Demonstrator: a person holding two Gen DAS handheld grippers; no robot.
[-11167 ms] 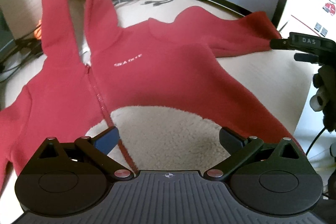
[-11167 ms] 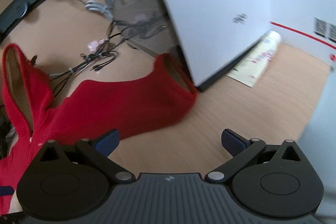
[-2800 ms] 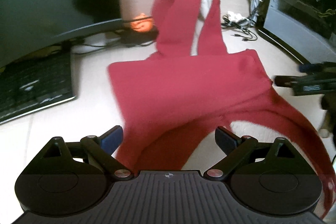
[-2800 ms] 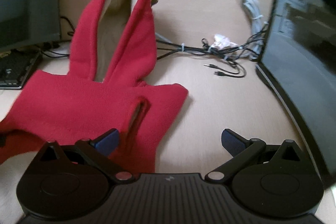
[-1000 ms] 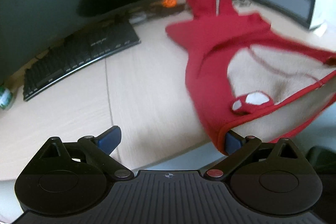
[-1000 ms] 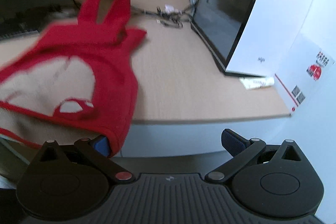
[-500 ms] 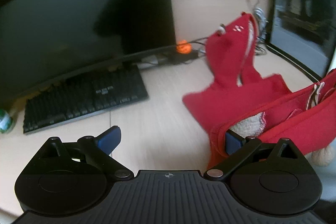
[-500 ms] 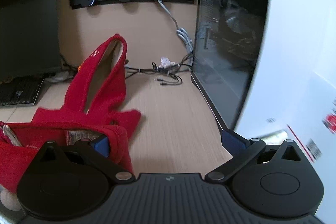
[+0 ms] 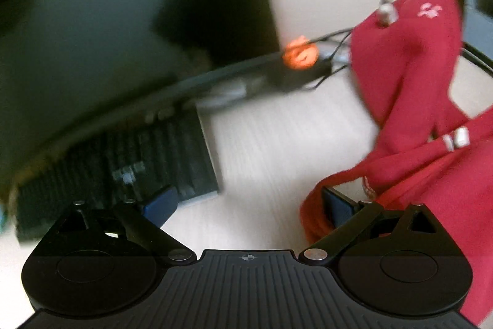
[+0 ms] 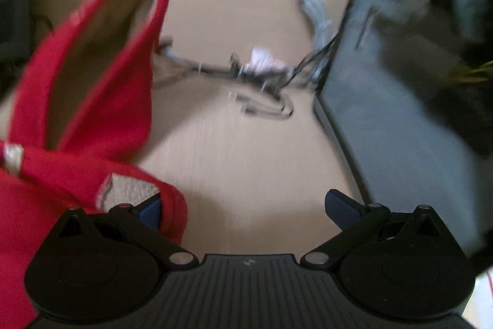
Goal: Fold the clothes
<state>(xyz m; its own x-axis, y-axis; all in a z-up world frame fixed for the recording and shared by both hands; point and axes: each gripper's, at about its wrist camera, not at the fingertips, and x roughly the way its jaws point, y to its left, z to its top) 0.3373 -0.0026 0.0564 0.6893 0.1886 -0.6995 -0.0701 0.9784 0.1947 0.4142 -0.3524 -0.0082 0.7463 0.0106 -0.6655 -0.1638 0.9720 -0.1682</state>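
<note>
A red fleece hoodie (image 9: 409, 100) with cream lining lies on the wooden desk at the right of the left wrist view, its hood pointing away. My left gripper (image 9: 248, 199) is open, and the hoodie's hem is draped over its right finger (image 9: 337, 204). In the right wrist view the hoodie (image 10: 101, 100) fills the left side, hood opening showing. My right gripper (image 10: 245, 205) is open too, with the hem wrapped around its left finger (image 10: 151, 210). Both views are blurred by motion.
A dark monitor (image 9: 107, 30) and black keyboard (image 9: 123, 162) stand at the left, with an orange object (image 9: 300, 54) on the monitor base. A tangle of cables (image 10: 262, 82) lies behind the hoodie. A computer case (image 10: 409, 100) with a glass side stands at the right.
Both grippers have moved forward and lower over the desk, carrying the hooked hem toward the hood. The monitor, keyboard and cables now look closer and blurred.
</note>
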